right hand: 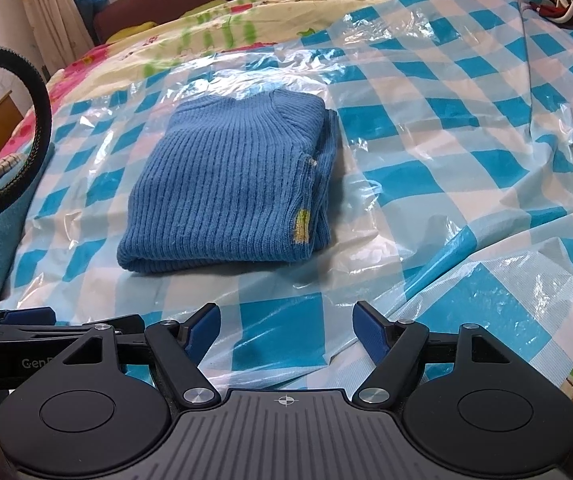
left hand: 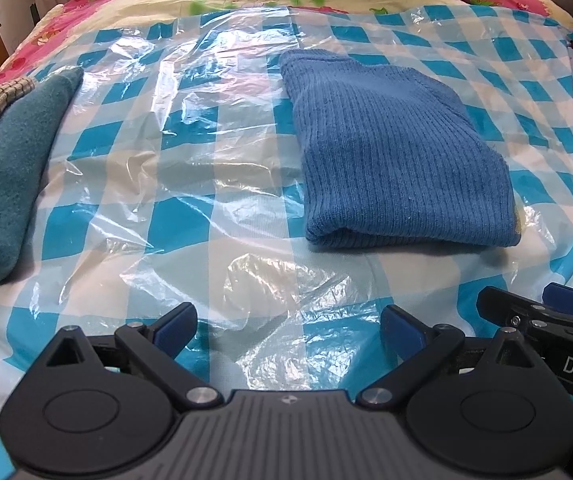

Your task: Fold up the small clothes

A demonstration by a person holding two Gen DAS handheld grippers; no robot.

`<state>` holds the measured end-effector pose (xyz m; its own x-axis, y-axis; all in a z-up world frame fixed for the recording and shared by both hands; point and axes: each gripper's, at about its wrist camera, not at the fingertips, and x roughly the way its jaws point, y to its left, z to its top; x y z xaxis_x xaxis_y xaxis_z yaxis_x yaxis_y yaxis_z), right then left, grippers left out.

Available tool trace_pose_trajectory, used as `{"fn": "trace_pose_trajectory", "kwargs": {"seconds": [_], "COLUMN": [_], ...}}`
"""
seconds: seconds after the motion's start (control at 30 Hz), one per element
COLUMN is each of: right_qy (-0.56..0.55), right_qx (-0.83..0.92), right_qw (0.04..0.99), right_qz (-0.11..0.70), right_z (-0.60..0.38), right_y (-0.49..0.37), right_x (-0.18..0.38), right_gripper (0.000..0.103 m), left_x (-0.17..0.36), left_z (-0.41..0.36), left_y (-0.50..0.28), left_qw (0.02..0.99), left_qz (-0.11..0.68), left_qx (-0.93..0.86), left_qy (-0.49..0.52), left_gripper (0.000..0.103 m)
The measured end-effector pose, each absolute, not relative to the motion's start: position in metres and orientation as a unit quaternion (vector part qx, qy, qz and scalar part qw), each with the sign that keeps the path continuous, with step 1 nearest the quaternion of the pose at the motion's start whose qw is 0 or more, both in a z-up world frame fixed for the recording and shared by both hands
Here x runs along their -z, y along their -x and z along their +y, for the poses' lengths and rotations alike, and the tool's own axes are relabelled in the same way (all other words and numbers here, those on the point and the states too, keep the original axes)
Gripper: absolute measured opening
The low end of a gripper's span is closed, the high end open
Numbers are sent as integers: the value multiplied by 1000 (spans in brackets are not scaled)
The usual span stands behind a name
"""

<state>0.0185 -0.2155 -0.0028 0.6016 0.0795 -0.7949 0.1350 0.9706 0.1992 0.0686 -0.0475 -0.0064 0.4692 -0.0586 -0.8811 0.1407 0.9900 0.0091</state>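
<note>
Both grippers, left (left hand: 288, 326) and right (right hand: 286, 326), spread wide, empty, near the folded blue sweater (right hand: 226, 184); fold looks finished. Next: fetch teal garment (left hand: 10, 168).

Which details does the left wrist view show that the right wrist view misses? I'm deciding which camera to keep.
Only the left wrist view shows the teal cloth up close, with its full near edge.

Only the right wrist view shows the sweater's yellow patch, layered side edges, the black hoop and the window curtain.

Both show the folded blue sweater on the checkered plastic sheet, with the left tongs and right tongs open and empty.
</note>
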Motion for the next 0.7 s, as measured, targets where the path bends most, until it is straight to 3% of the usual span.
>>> {"fn": "trace_pose_trajectory", "kwargs": {"seconds": [0.7], "right_qy": [-122], "right_qx": [17], "right_qw": [885], "right_qz": [449], "right_z": [-215], "right_y": [-18], "right_x": [6], "right_gripper": [74], "left_x": [9], "left_z": [-48], "left_y": [-70], "left_qw": [854], "left_qz": [515], "left_qx": [56], "left_qy": [-42], "left_gripper": [103]}}
